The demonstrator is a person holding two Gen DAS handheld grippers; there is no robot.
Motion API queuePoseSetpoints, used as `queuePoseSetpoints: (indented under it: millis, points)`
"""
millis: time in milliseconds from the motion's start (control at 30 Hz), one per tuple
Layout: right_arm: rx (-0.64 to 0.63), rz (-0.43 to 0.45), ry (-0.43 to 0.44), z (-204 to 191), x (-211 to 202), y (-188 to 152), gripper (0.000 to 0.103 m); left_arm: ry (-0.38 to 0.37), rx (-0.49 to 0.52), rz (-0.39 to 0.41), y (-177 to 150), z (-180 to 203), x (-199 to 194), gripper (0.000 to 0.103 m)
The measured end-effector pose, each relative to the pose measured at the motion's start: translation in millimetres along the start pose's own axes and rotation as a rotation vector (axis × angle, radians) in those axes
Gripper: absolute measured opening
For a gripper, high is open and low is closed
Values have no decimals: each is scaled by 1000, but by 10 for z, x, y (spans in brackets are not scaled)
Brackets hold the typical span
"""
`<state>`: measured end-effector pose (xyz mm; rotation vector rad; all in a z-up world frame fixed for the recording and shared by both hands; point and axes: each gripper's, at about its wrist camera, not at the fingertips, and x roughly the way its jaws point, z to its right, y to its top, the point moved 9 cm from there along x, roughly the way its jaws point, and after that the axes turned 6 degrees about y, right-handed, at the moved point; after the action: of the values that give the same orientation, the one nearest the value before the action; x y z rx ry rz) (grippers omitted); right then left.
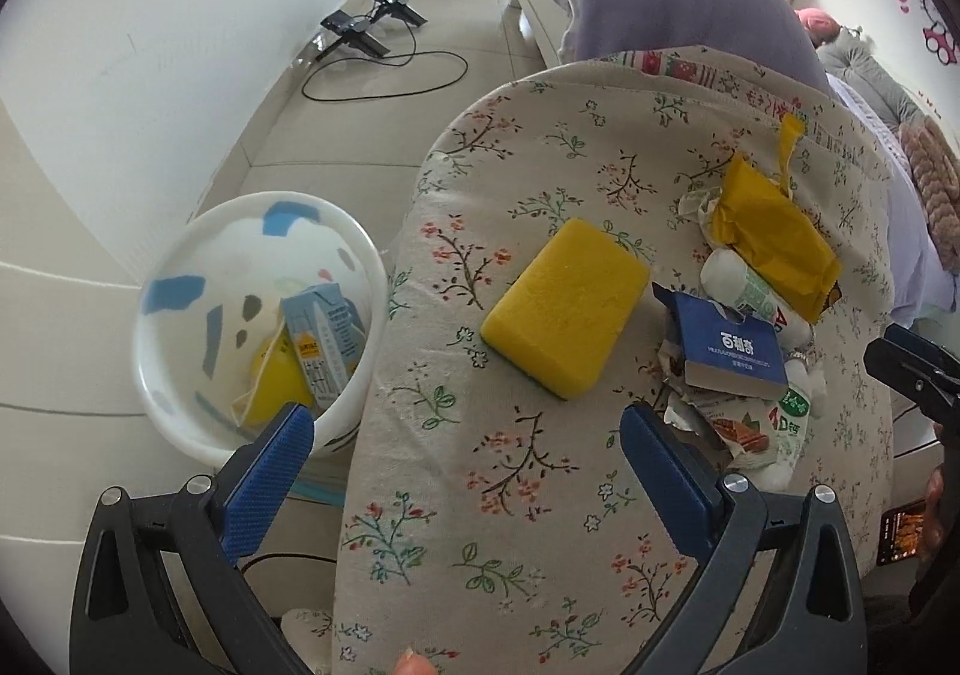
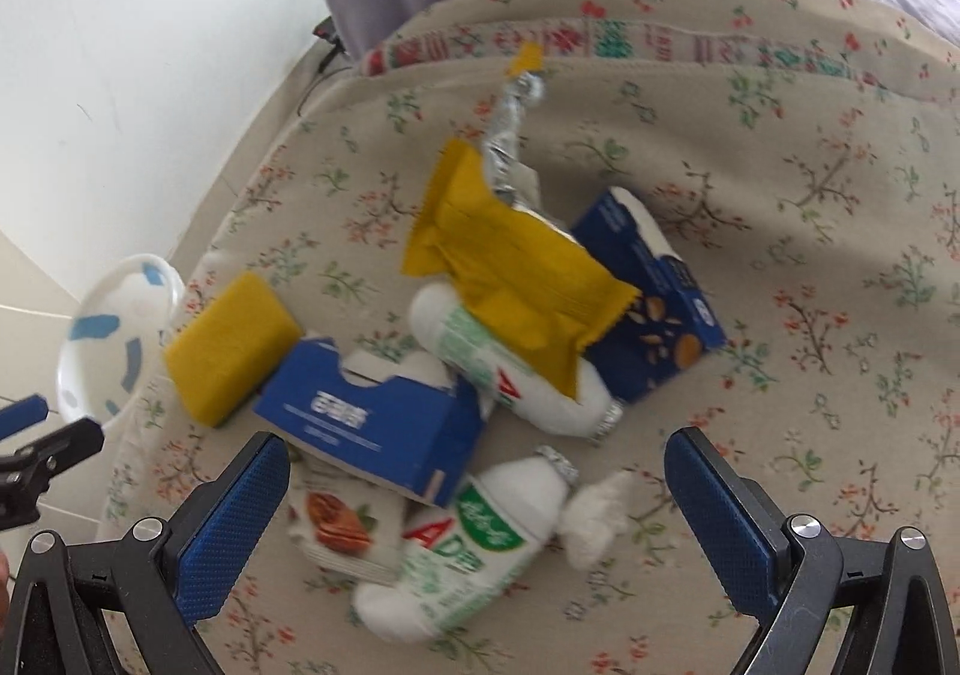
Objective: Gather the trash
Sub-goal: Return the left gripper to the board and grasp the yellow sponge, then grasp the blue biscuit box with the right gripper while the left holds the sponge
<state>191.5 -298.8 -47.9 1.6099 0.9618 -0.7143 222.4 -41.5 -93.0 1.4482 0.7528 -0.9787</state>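
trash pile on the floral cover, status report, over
Left gripper and right gripper open, empty. Trash bin holds a carton and a yellow wrapper. Sponge, blue box, bottles, wrappers uncollected. Nothing blocking.

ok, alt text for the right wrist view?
Open right hand-held gripper hovers over trash on a floral cloth: white plastic AD bottle, torn blue cardboard box, yellow foil wrapper. Yellow rectangular sponge lies left.

Sponge (image 1: 564, 308) porous foam; bin (image 1: 180, 405) glossy plastic; cloth (image 1: 480, 525) matt fabric; box (image 2: 372, 423) cardboard.
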Motion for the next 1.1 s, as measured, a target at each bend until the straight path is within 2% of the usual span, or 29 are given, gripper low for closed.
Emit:
queuePoseSetpoints:
  millis: [267, 367, 433, 500, 533, 600, 633, 700, 933, 1100]
  points:
    - [-44, -81, 89, -74, 247, -33, 102, -24, 107, 33, 159, 262, 345, 103]
    - [-68, -106, 88, -88, 348, -37, 102, -47, 157, 37, 175, 360, 436, 102]
    - [-77, -121, 83, -80, 406, -43, 102, -42, 189, 31, 172, 400, 491, 98]
    - [-77, -133, 80, -57, 450, -47, 102, -42, 203, 20, 165, 411, 544, 85]
    - [-75, -138, 80, -47, 470, -46, 102, -46, 205, 17, 164, 412, 563, 81]
    - [-73, -142, 82, -34, 498, -41, 102, -71, 205, 15, 160, 421, 576, 63]
    - [-72, -143, 84, -33, 513, -37, 102, -92, 200, 16, 160, 430, 564, 60]
    - [-73, -145, 92, -51, 548, -33, 102, -87, 185, 30, 187, 415, 515, 55]
    - [-121, -147, 139, -283, 679, 13, 102, -81, 113, 82, 265, 275, 232, 52]
    - [-185, -161, 116, -429, 838, 8, 102, -76, 78, 80, 210, 132, 101, 51]
